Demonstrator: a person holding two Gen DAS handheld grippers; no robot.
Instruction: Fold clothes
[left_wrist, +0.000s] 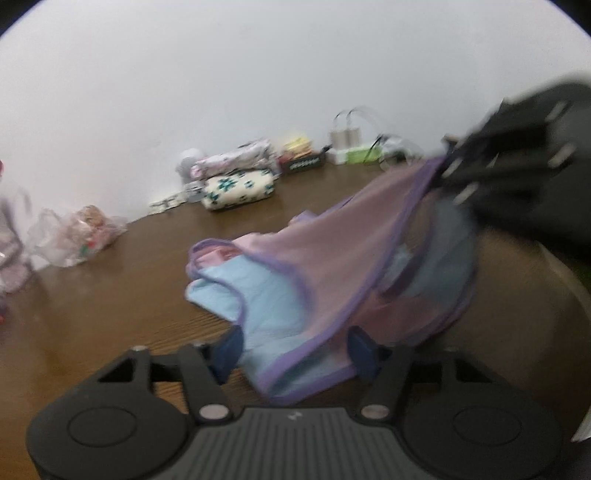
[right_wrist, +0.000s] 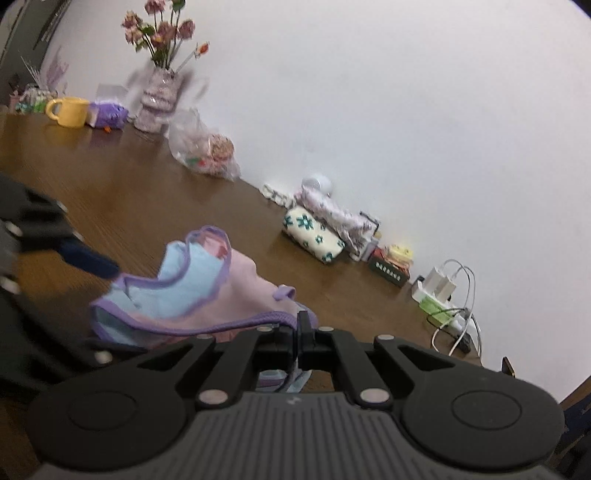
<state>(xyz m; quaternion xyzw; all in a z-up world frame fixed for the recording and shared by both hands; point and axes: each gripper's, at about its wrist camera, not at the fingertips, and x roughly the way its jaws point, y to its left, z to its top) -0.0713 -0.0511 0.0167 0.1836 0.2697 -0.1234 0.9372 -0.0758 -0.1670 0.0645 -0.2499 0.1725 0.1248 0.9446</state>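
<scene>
A small pink and light-blue garment (left_wrist: 325, 258) with purple trim lies partly on the brown wooden table (left_wrist: 110, 295). One edge of it is lifted toward the upper right. My left gripper (left_wrist: 297, 352) is open, its blue fingers (left_wrist: 231, 350) standing on either side of the garment's near blue hem without pinching it. My right gripper (right_wrist: 300, 326) is shut on the garment's (right_wrist: 192, 280) purple hem and holds it up; in the left wrist view the right gripper (left_wrist: 454, 177) shows blurred at the upper right. In the right wrist view one blue finger of the left gripper (right_wrist: 92, 264) reaches the garment's left side.
Along the white wall stand a folded cream cloth with teal flowers (right_wrist: 314, 236), a clear plastic bag (right_wrist: 207, 151), a vase of flowers (right_wrist: 157, 99), a yellow mug (right_wrist: 70, 110), a dark box (right_wrist: 391, 271) and chargers with cables (right_wrist: 443, 295). The table edge (right_wrist: 576, 387) runs at the far right.
</scene>
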